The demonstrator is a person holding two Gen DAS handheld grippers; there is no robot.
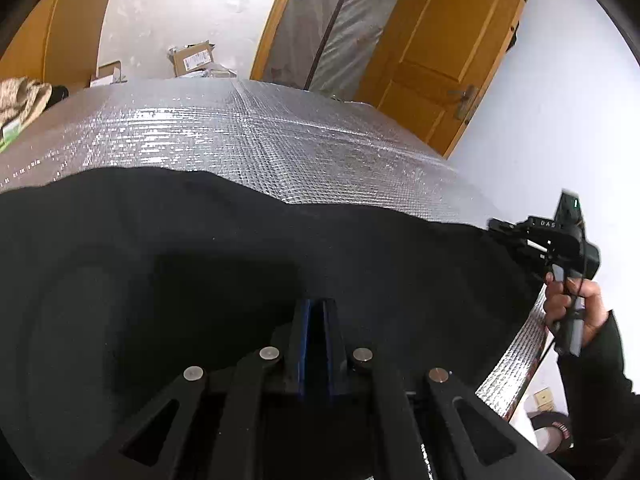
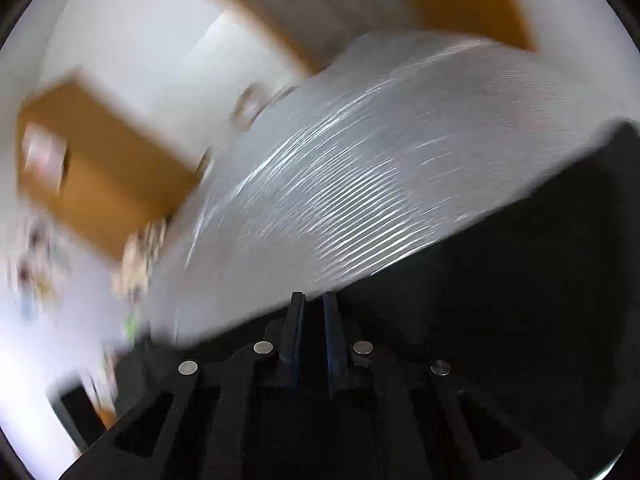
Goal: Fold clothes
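I saw left gripper (image 1: 318,312) clenched on black cloth (image 1: 160,260) | right gripper (image 2: 314,308) near-closed, grasp unclear in its blur | only left view showed hand (image 1: 572,304), door (image 1: 440,52)

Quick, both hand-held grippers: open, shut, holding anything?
Left hand-held gripper: shut on the black garment.
Right hand-held gripper: nearly shut at the garment's edge; grip cannot be told.

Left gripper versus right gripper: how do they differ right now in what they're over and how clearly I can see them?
The left gripper sits sharp over the middle of the black garment; the right gripper view is motion-blurred. The left's tips are surrounded by dark cloth; the right's tips lie at the garment's edge against the silver foil cover. Both have jaws nearly closed; whether either pinches cloth is unclear.
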